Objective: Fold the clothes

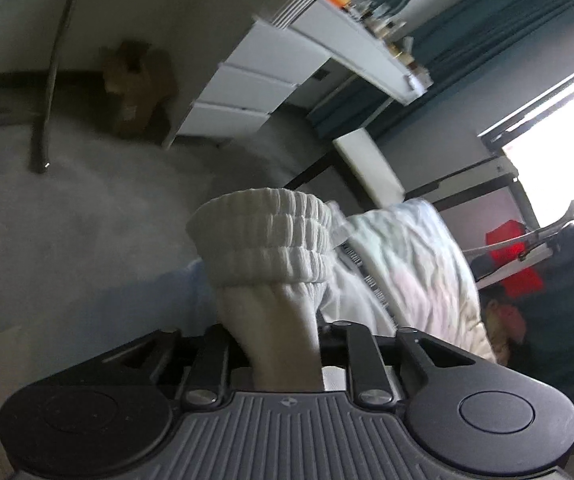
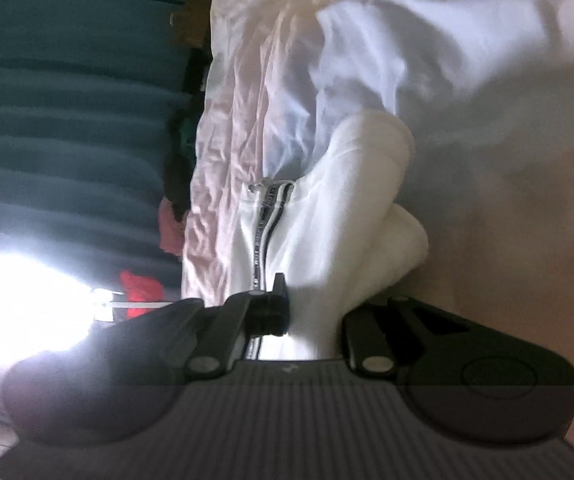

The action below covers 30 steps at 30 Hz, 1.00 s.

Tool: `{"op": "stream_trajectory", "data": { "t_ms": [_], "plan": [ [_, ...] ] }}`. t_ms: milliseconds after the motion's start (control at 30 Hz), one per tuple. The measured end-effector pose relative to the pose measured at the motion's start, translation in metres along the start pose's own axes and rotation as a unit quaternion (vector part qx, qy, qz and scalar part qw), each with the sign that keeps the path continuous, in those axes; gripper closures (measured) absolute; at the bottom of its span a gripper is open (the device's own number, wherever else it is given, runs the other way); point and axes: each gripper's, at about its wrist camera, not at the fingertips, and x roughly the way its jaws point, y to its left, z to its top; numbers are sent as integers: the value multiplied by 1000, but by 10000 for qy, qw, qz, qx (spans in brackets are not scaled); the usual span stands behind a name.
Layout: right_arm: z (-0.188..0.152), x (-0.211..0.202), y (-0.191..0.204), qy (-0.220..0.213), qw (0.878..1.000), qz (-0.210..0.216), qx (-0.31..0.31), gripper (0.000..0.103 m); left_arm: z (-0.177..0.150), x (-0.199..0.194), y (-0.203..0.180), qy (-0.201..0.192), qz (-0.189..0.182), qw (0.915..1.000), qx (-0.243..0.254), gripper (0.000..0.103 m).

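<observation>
My left gripper [image 1: 277, 344] is shut on a white sweatshirt-like garment just behind its ribbed cuff [image 1: 265, 240], held up in the air. The rest of the white garment [image 1: 407, 260] hangs to the right, with a black-and-white zip line [image 1: 361, 268]. My right gripper [image 2: 315, 320] is shut on the same white garment [image 2: 339, 216] beside its zipper [image 2: 265, 232]; the cloth fills the gap between the jaws. Both views are tilted sideways.
A white drawer unit [image 1: 243, 96] and desk top with clutter stand across the grey floor [image 1: 87, 220]. Teal curtains [image 2: 67, 120], a bright window [image 1: 559, 148], a red object [image 1: 515, 256] and crumpled pale bedding [image 2: 407, 40] lie around.
</observation>
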Motion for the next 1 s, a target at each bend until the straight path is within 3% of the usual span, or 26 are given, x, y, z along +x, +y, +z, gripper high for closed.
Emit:
{"op": "stream_trajectory", "data": {
  "t_ms": [33, 67, 100, 200, 367, 500, 567, 633, 667, 700, 867, 1000],
  "plan": [
    [1, 1, -2, 32, 10000, 2, 20, 92, -1, -1, 5, 97, -25, 9999, 13, 69],
    [2, 1, -4, 64, 10000, 3, 40, 92, -2, -3, 10, 264, -111, 9996, 37, 54],
    [3, 2, -5, 97, 9999, 5, 60, 92, -4, -6, 15, 461, -228, 9986, 107, 48],
    [6, 4, -11, 193, 9997, 10, 120, 92, -9, -24, 21, 673, -161, 9962, 523, 42],
    [10, 8, -17, 328, 9993, 38, 172, 90, -27, -62, -7, 199, 55, 9879, 1537, 25],
    [11, 10, -16, 375, 9993, 8, 68, 90, -57, -72, -64, -284, -195, 9709, 2370, 24],
    [11, 11, -17, 435, 9990, 7, 126, 86, -79, -72, -88, -396, -534, 9654, 2524, 22],
    [9, 15, -17, 639, 9977, 69, 197, 66, -101, -64, -112, -372, -835, 9605, 2627, 21],
    [7, 17, -17, 747, 9969, 104, 229, 46, -113, -59, -124, -321, -956, 9577, 2694, 21],
    [6, 17, -16, 780, 9966, 167, 227, 33, -127, -52, -136, -248, -1063, 9534, 2814, 21],
    [-1, 17, -7, 811, 9952, 533, 156, 30, -187, 2, -180, 386, -1254, 9304, 3423, 19],
    [1, 13, -8, 654, 9953, 694, 162, 30, -218, 33, -196, 293, -1077, 9141, 3897, 19]
  ]
}}
